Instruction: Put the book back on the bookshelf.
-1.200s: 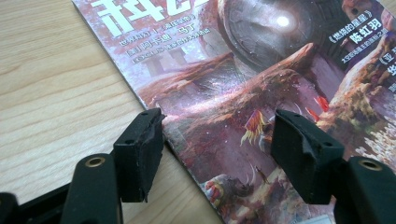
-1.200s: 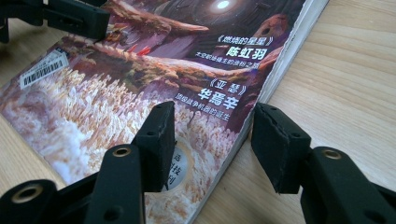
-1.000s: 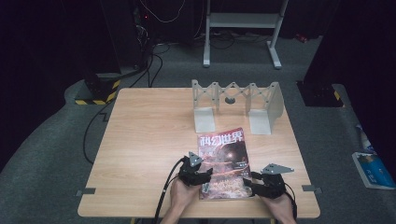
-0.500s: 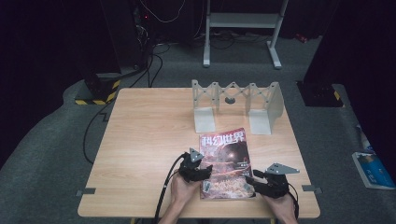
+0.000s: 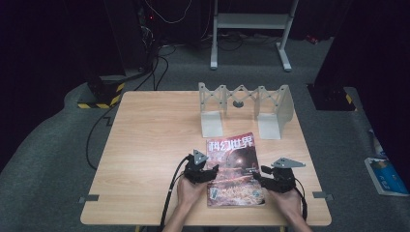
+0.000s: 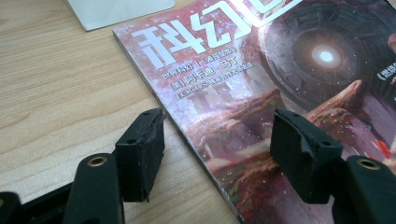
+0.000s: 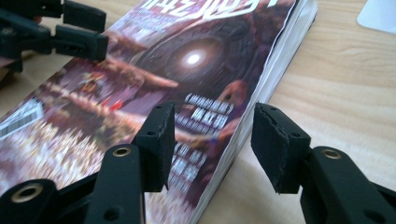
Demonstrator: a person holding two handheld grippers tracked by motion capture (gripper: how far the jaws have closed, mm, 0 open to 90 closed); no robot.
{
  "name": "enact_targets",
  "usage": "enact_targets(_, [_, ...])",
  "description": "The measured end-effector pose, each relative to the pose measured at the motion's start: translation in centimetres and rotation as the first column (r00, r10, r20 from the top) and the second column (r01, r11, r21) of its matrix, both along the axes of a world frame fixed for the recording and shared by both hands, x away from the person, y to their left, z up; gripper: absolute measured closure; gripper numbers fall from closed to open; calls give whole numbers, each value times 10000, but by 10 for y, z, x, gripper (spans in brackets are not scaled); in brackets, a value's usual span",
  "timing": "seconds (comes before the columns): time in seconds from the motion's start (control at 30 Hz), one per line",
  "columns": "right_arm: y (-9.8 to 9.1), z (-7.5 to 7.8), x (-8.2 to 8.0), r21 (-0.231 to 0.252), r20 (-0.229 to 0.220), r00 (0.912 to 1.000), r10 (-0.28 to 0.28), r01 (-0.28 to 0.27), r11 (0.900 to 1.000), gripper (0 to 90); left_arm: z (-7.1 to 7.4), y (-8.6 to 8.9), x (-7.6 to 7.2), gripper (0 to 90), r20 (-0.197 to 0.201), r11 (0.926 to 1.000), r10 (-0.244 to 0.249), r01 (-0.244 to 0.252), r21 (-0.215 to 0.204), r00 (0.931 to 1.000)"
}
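Note:
A thick magazine point(image 5: 234, 164) with a reddish space-art cover lies flat on the wooden table point(image 5: 154, 140), near its front edge. My left gripper point(image 5: 212, 170) is open and straddles the magazine's left edge: one jaw is over the bare wood and the other over the cover point(image 6: 261, 79). My right gripper point(image 5: 256, 175) is open and straddles the right page edge point(image 7: 261, 98), one jaw above the cover and one above the table. Its jaws have just been opening a little, and the pads do not press on the magazine.
A grey metal rack point(image 5: 241, 104) with two upright end plates stands just behind the magazine. Its pale base plate point(image 6: 121, 9) lies close to the magazine's top corner. Bare wood stretches to the left. Cables and a blue item point(image 5: 387, 174) lie on the floor.
The right gripper has shifted slightly up and away from the person along the magazine's right edge. The left gripper and the magazine have stayed put.

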State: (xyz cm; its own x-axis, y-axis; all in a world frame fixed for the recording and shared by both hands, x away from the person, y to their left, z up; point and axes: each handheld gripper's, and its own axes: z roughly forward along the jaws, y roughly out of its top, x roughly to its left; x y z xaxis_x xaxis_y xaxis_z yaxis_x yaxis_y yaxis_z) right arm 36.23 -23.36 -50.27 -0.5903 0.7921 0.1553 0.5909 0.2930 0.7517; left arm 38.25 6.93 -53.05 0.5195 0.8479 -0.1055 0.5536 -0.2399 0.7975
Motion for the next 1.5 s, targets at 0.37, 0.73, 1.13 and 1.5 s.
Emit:
enact_targets(0.37, [9,8,35,-252,35,9985,-551,552,9982,466,-1,-1,-2,394,73,10000,-32,33,-67,10000])
enact_targets(0.73, [19,10,69,-410,-195,9959,-889,880,9953,428,-1,0,-1,388,82,9999,-69,71,-155,9999])
enact_targets(1.13, [24,-6,97,85,-974,9884,-1165,1179,9930,352,-2,-1,-1,368,144,9999,-77,78,-95,9999])
enact_targets(1.5, [28,-12,104,157,-1291,9857,-1084,1113,9937,323,-2,-3,-2,386,199,9997,-159,162,-159,9997])
